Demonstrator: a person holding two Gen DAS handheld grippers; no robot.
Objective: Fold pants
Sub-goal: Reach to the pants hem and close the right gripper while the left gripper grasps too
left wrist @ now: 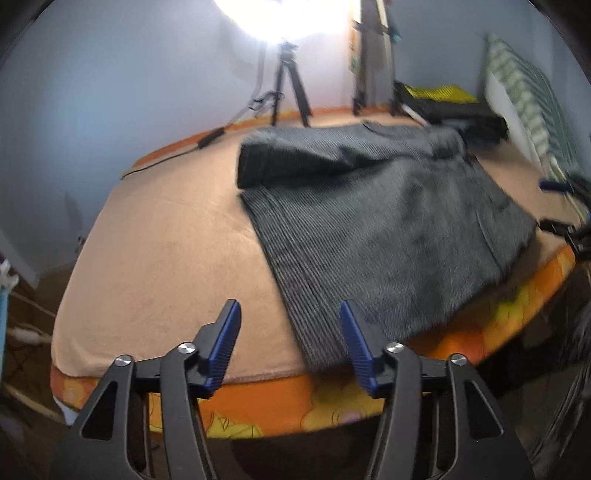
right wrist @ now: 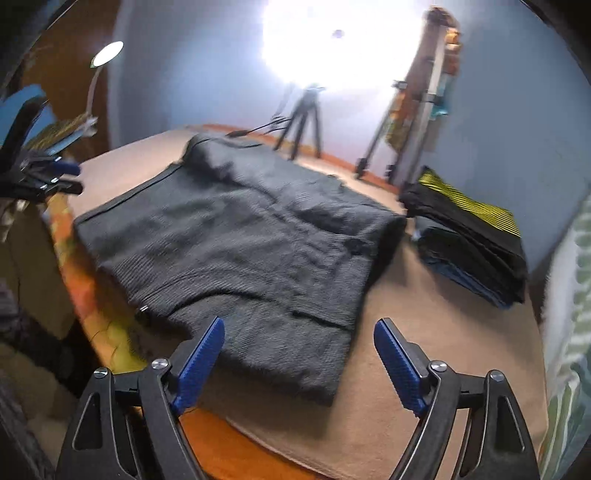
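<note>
On the near edge of the bed [left wrist: 155, 236], the left gripper [left wrist: 290, 341] hovers with its jaws released and nothing between them; its blue pads [left wrist: 223, 347] point over the tan blanket [right wrist: 424, 332] and the near corner of the dark grey pants [left wrist: 369, 221]. The right gripper [right wrist: 299, 363] is also held low and level, jaws spread wide and holding nothing, just above the near end of the pants [right wrist: 251, 236]. The pants lie partly folded on the blanket, with one part doubled over at the far side, and a near edge reaches the orange flowered side of the mattress [left wrist: 332, 410]. To the right of the pants, near but apart, a stack of folded clothes [right wrist: 469, 236] rests on the bed, dark with a yellow-striped piece on top. Beyond the bed a black tripod [left wrist: 290, 88] stands under a very bright lamp [left wrist: 280, 14], and a cable [left wrist: 207, 142] runs along the far edge. A second stand [right wrist: 391, 144] leans at the far right wall.
</note>
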